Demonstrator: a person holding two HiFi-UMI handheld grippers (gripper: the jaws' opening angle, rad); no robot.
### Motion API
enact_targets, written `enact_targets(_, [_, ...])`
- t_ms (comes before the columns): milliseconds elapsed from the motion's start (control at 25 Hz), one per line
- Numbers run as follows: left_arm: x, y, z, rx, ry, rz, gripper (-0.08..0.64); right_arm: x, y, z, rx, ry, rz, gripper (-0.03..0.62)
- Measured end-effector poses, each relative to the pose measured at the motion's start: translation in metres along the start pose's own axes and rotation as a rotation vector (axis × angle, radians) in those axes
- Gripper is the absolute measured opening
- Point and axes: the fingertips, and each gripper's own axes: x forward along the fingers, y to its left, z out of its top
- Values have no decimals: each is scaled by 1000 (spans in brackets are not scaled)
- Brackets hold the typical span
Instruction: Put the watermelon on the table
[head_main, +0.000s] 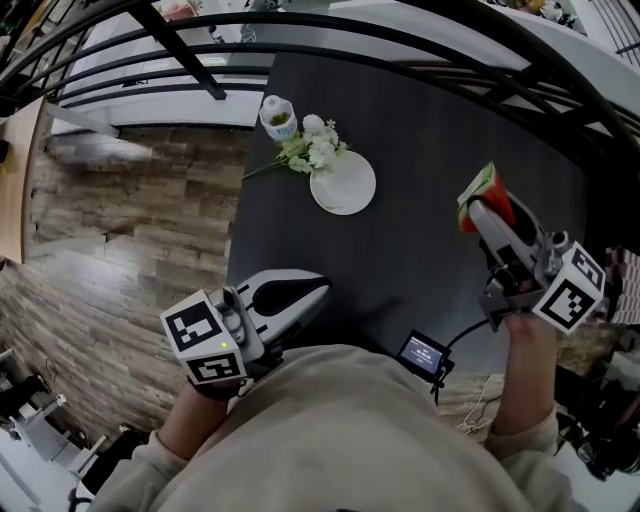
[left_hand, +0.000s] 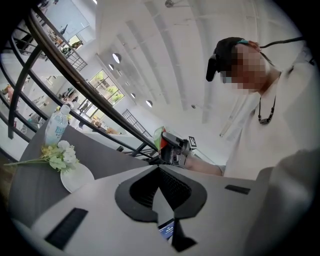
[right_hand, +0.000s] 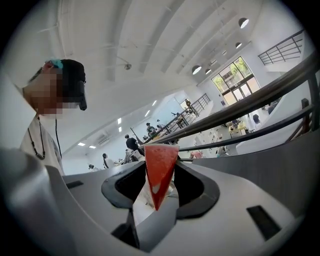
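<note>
Two grippers are in view, but only one carries anything. Our right gripper (head_main: 487, 212) pinches the wedge of watermelon (head_main: 481, 186), its jaws closed on the red flesh, with the green rind showing at the outer edge. The slice hangs over the right side of the dark table (head_main: 430, 110), and we judge it has not touched the surface, though the head view alone cannot settle its height. Our left gripper (head_main: 315, 287) sits low at the near edge of the table, close to our body, its jaws pressed together with nothing between them. We read the step in hand as the carry towards the set-down, with the release not yet made. The next move calls for bringing the slice down onto bare tabletop. The white plate (head_main: 345, 185), the flowers (head_main: 312, 145) and the bottle (head_main: 279, 118) stand well apart to the left, so there is room below. Seen along the right jaws the wedge points downward, so we would let it rest before spreading the jaws, as it may tip over.
</note>
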Motion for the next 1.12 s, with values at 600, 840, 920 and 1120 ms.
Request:
enact_targets(600, [3, 18, -4, -63, -1, -3, 2, 59, -23, -11, 9, 85, 32, 189])
enact_targets(840, [-2, 22, -8, -68, 14, 5, 2, 76, -28, -27, 12, 106, 43, 189])
enact_targets(920, [-2, 22, -8, -70, 17, 6, 2, 79, -30, -32, 15, 111, 44, 189])
enact_targets(1120, [-4, 27, -11, -74, 19, 11, 2, 87, -36, -42, 17, 124, 43, 189])
